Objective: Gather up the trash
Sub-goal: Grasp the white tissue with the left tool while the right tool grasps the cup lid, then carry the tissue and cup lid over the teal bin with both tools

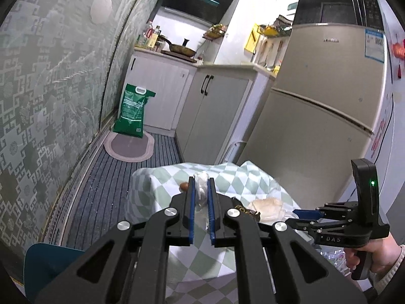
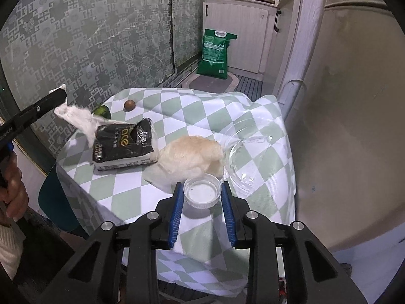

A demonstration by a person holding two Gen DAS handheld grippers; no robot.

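My left gripper (image 1: pixel 201 181) is shut on a white tissue (image 1: pixel 201 186) and holds it above the checked table (image 1: pixel 235 177). In the right wrist view that gripper (image 2: pixel 59 93) shows at the left with the tissue (image 2: pixel 76 119) trailing from a black tissue pack (image 2: pixel 125 144). My right gripper (image 2: pixel 202 190) is shut on a clear plastic lid (image 2: pixel 202 190) held over the table (image 2: pixel 177 101); it also shows in the left wrist view (image 1: pixel 303 212). A crumpled beige wrapper (image 2: pixel 192 157), a clear plastic container (image 2: pixel 248 149), a brown nut (image 2: pixel 129 105) and a green fruit (image 2: pixel 102 111) lie on the table.
A fridge (image 1: pixel 324 96) stands right of the table. White cabinets (image 1: pixel 215 106) and a green rice bag (image 1: pixel 131 111) are beyond it. A patterned wall (image 1: pixel 50 88) runs along the left. A teal chair edge (image 2: pixel 55 202) is by the table's near left corner.
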